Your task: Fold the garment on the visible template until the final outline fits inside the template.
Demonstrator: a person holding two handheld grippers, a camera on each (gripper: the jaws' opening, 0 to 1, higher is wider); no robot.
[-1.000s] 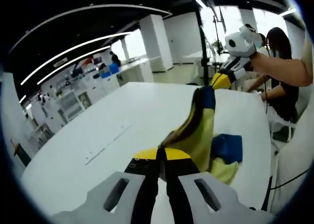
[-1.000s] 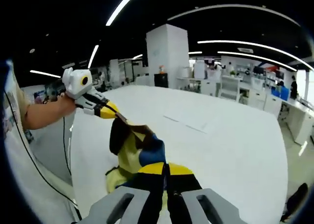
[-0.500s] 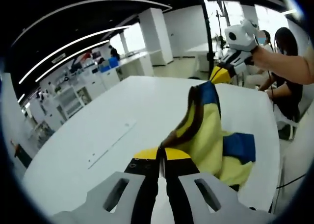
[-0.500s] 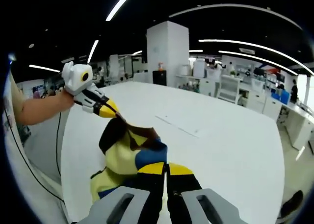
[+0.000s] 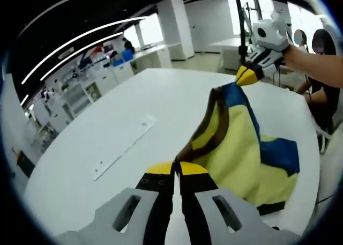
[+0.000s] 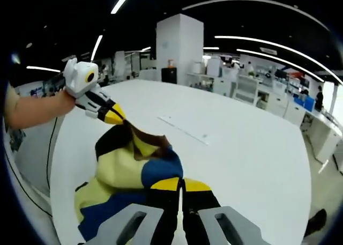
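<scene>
Both claws, left claw (image 5: 176, 172) and right claw (image 6: 181, 187), pinch the yellow-blue garment (image 5: 238, 148) above the white table (image 5: 107, 143); no readable writing.

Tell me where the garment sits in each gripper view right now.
Left gripper view: the garment hangs right of centre, stretched from the left gripper up to the right gripper.
Right gripper view: lower left.
Shared landmark: the white strip on the table.

No text, label, brand, number or sign could be read on anything in either view.
</scene>
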